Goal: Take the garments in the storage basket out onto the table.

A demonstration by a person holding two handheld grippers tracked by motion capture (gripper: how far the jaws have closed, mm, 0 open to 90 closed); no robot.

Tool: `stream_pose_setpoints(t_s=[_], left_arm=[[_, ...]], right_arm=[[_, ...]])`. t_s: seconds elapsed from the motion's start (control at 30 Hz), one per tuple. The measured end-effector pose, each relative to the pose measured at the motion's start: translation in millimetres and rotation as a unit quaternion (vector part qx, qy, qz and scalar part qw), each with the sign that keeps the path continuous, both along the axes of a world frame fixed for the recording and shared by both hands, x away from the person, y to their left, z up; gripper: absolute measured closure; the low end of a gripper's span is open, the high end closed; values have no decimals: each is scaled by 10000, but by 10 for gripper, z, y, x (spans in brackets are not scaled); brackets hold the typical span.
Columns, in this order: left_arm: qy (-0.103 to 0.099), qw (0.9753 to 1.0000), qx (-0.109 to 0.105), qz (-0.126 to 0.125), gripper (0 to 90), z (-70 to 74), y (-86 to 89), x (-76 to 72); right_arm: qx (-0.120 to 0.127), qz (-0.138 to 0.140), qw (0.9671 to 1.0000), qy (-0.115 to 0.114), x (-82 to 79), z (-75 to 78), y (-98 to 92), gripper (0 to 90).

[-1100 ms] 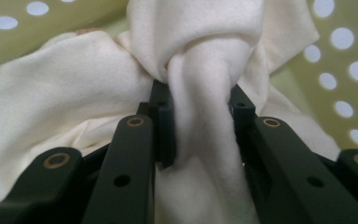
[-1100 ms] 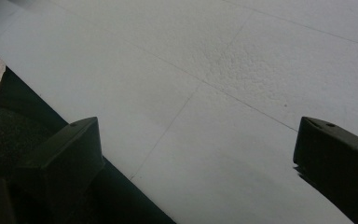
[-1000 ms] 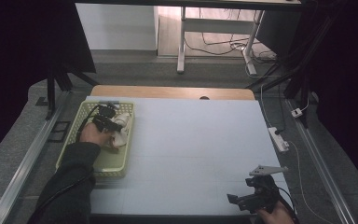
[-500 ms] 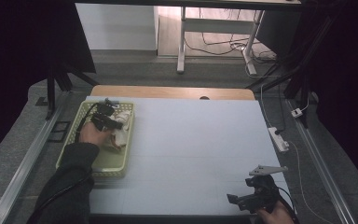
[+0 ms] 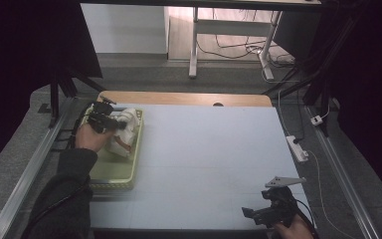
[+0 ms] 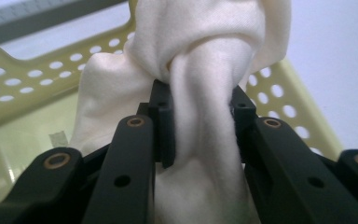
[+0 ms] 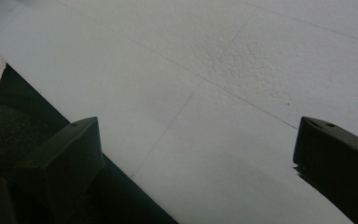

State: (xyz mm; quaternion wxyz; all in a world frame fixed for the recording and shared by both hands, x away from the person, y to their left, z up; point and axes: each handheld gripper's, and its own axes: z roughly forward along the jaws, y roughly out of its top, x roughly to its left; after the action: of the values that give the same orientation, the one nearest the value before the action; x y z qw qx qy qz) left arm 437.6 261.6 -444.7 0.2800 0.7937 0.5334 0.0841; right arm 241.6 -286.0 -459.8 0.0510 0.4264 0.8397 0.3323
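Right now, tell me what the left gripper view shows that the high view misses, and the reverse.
The left gripper view alone shows the left claw with both jaws pinching a bunched fold of the white cloth, and round holes in the basket wall. The high view alone shows the table, the right claw at its near right corner, and a power strip. Both show claw, cloth and yellow-green basket.

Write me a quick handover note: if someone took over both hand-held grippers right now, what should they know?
Left gripper: shut on the cream cloth, pinching a bunched fold over the yellow-green basket at the table's left side.
Right gripper: open, holding nothing, above the bare white table near its front right corner.
Done: cloth gripped.
Left: much of the cloth still sits in the basket; probably lift it out onto the table, with the right gripper free to help.
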Motion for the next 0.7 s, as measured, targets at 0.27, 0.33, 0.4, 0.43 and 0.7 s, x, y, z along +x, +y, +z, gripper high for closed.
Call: stream_pose_setpoints(t_s=[0.27,0.33,0.4,0.43,0.7], left_arm=[[-149,9997,-94,-138,701,262,31,-56],[-170,9996,-115,-194,700,324,37,-66],[-163,9994,-145,-275,700,384,43,-70],[-154,9993,-152,-308,699,414,44,-71],[-280,9988,-159,-374,698,642,50,-99]], right_arm=[[-5,10,10000,15,1,0,2,12],[-8,10,10000,21,1,0,2,12],[-10,12,10000,23,1,0,2,13],[-10,11,10000,25,1,0,3,12],[-22,17,10000,19,2,-2,5,12]])
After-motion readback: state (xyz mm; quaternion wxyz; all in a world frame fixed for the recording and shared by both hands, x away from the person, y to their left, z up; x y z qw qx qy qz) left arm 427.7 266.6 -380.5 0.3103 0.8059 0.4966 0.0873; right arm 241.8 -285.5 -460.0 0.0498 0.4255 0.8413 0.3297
